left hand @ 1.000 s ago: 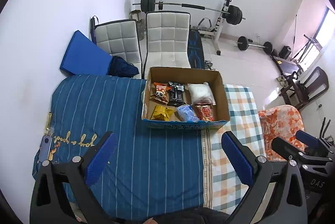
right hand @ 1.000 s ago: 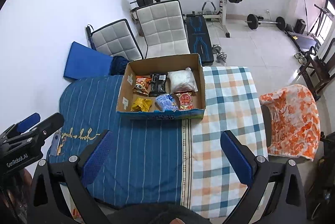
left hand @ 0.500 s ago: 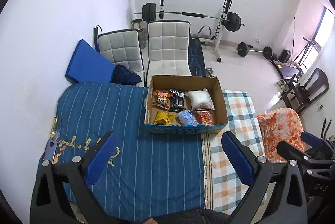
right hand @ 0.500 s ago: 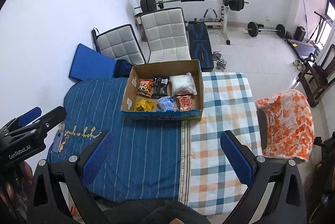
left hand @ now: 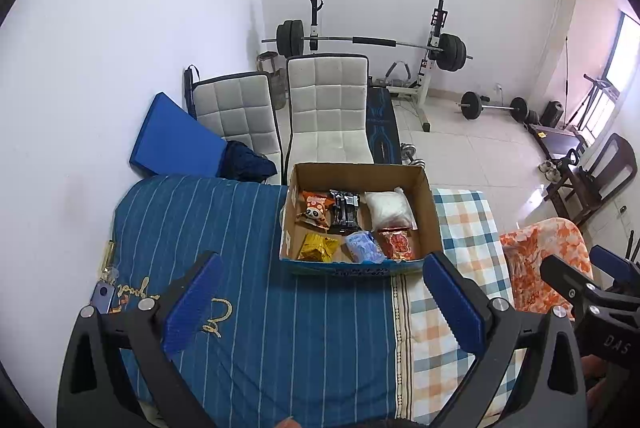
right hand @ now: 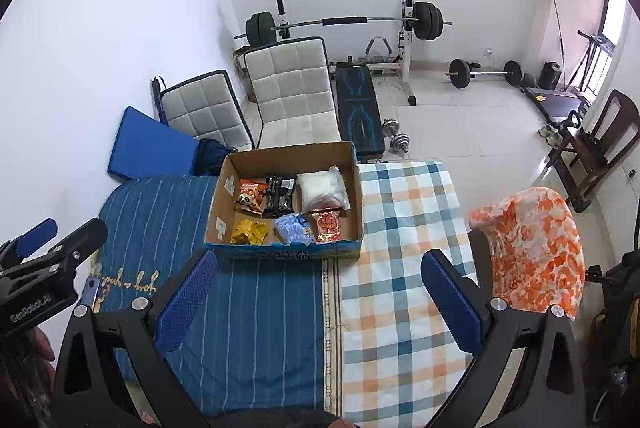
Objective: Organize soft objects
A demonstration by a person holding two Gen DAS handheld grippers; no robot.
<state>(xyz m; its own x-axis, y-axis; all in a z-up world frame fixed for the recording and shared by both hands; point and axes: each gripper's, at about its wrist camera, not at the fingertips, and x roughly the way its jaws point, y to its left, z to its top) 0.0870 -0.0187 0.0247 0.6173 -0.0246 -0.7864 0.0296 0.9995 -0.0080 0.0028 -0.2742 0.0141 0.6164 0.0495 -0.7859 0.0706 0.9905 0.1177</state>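
Note:
A cardboard box (left hand: 430, 204) (right hand: 222, 188) stands on the table, holding several soft packets: an orange panda snack bag (left hand: 316, 210), a black pack (left hand: 345, 212), a white bag (left hand: 388, 207), a gold packet (left hand: 319, 247), a blue pack (left hand: 363, 247) and a red packet (left hand: 396, 243). My left gripper (left hand: 322, 302) is open and empty, high above the blue cloth in front of the box. My right gripper (right hand: 320, 302) is open and empty, likewise well short of the box.
The table wears a blue striped cloth (left hand: 192, 228) and a checked cloth (right hand: 404, 228). Two white chairs (left hand: 328, 108) stand behind it, with a blue mat (left hand: 172, 144) and a barbell rack (left hand: 372, 42). An orange floral chair cover (right hand: 532, 244) is at right. Keys (left hand: 105, 292) lie at the table's left edge.
Both grippers have pulled back and risen, so the box and table look smaller and farther. Both stay open and empty.

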